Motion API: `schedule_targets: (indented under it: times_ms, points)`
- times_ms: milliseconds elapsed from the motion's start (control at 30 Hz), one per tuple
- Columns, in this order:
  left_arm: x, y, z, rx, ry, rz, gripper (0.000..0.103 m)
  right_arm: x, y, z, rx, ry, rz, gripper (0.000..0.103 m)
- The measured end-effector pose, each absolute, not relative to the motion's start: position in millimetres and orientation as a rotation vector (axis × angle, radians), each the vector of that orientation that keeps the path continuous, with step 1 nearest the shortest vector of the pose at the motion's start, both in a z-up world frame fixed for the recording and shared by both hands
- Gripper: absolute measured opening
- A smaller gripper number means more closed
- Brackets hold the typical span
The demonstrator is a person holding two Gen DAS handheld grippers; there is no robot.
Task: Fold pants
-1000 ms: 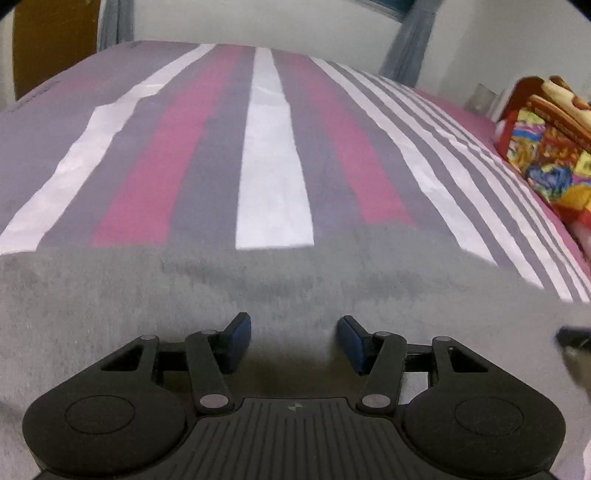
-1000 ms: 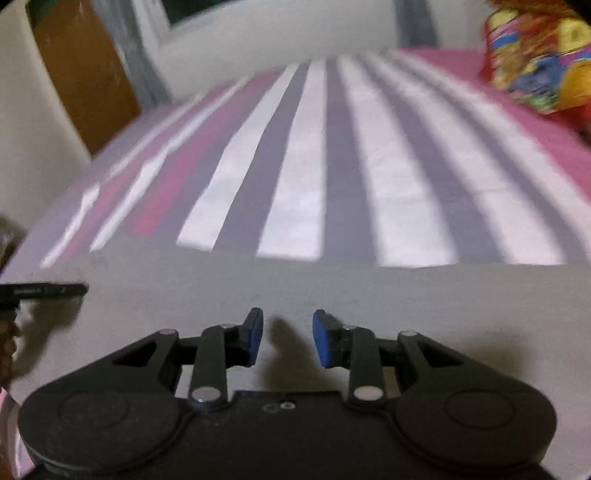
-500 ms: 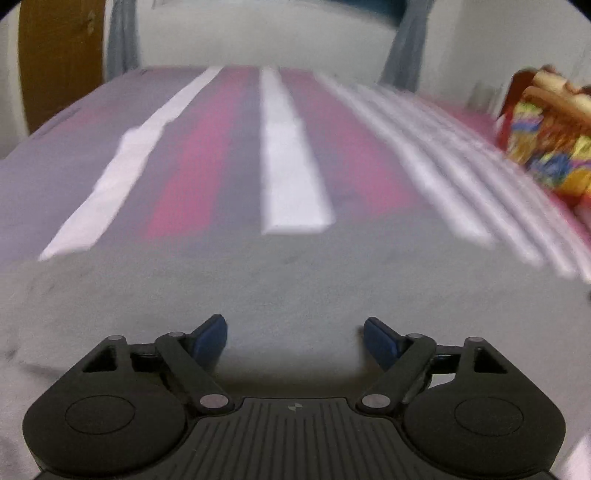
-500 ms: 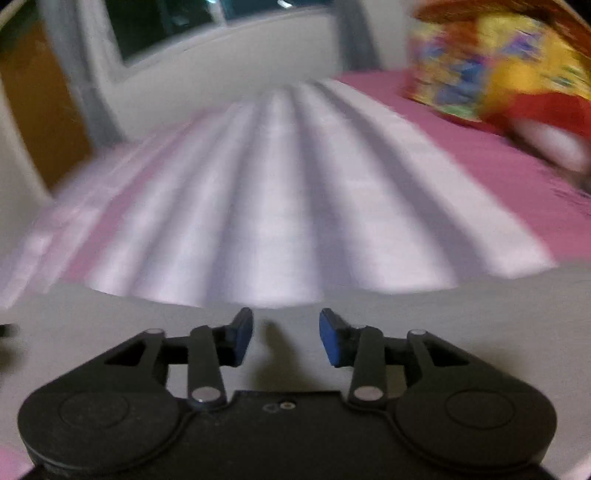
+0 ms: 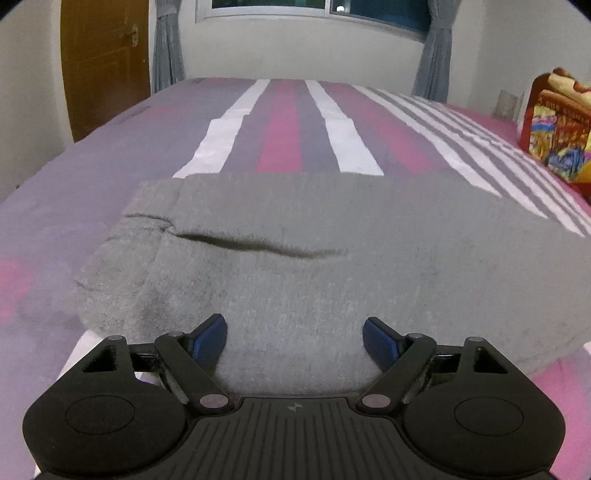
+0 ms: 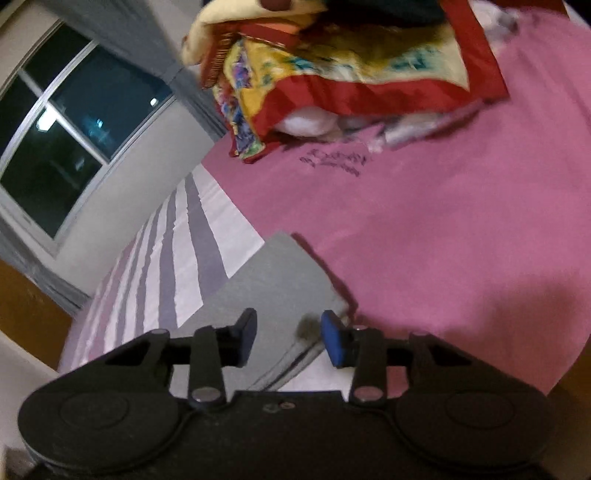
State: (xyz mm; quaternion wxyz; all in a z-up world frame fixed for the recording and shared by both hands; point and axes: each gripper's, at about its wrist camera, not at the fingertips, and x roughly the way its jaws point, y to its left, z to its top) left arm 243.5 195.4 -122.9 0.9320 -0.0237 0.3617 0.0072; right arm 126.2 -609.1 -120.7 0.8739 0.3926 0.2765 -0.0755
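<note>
A: How far along is the fold?

B: Partly done, I'd judge. The soft grey fleece pants [image 5: 314, 251] lie flat across the striped pink, grey and white bedsheet [image 5: 284, 122], a cuffed end at the left with one long crease; layered edges show at the right end [image 6: 280, 291].

A: And the tools?

B: The left gripper [image 5: 294, 339] stands wide apart, gripping nothing. The right gripper [image 6: 289, 341] is opening over the pants' corner, pads clear of cloth. Another fold looks due.

- striped pink, grey and white bedsheet [image 5: 284, 147] across the middle
- brown door [image 5: 105, 70] upper left
- dark window [image 5: 317, 3] up top
- colourful blanket [image 5: 557, 125] far right
</note>
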Motion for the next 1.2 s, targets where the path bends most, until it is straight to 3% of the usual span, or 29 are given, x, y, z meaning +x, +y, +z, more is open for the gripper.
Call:
schedule_targets:
  times_ms: [100, 200, 267, 300, 333, 500, 600, 767, 867, 967, 1033, 1200]
  points:
    - [254.9, 196.6, -124.8, -0.104, 0.756, 0.025, 0.085, 143.7, -597.5, -138.0, 0.852, 0.678, -0.211, 0.042]
    - [255.3, 192.9, -129.6, -0.097, 0.765, 0.032, 0.089, 147.7, -596.1, -153.2, 0.991, 0.664, -0.143, 0.047]
    - [257.8, 189.9, -132.2, -0.089, 0.764, 0.038, 0.09, 154.2, -596.3, -160.2, 1.009, 0.645, -0.132, 0.044]
    - [259.0, 189.2, -132.9, -0.089, 0.763, 0.042, 0.091, 157.6, -597.2, -161.6, 1.006, 0.637, -0.126, 0.02]
    - [261.0, 188.9, -133.5, -0.09, 0.763, 0.045, 0.091, 159.2, -598.1, -159.1, 0.999, 0.634, -0.122, 0.009]
    - [263.5, 188.2, -132.6, -0.083, 0.768, 0.043, 0.091, 141.3, -583.8, -111.1, 0.796, 0.443, -0.046, 0.008]
    - [264.6, 187.6, -131.8, -0.081, 0.771, 0.051, 0.092, 165.1, -594.4, -159.6, 0.838, 0.7, -0.156, 0.008]
    - [221.7, 200.4, -98.4, -0.109, 0.594, 0.086, 0.091, 164.1, -581.1, -142.8, 0.702, 0.687, -0.136, 0.016]
    - [199.6, 234.7, -98.0, -0.191, 0.535, 0.207, 0.09, 166.7, -585.2, -146.1, 0.718, 0.697, -0.126, 0.015]
    - [204.2, 274.0, -112.7, -0.372, 0.58, 0.251, 0.075, 165.1, -595.9, -158.8, 0.822, 0.683, -0.125, 0.015]
    - [211.0, 290.8, -120.9, -0.48, 0.587, 0.246, 0.052, 165.3, -591.6, -159.8, 0.809, 0.684, -0.132, 0.015]
    - [226.1, 302.7, -123.8, -0.556, 0.568, 0.224, 0.052, 172.6, -586.7, -156.4, 0.781, 0.695, -0.142, 0.015]
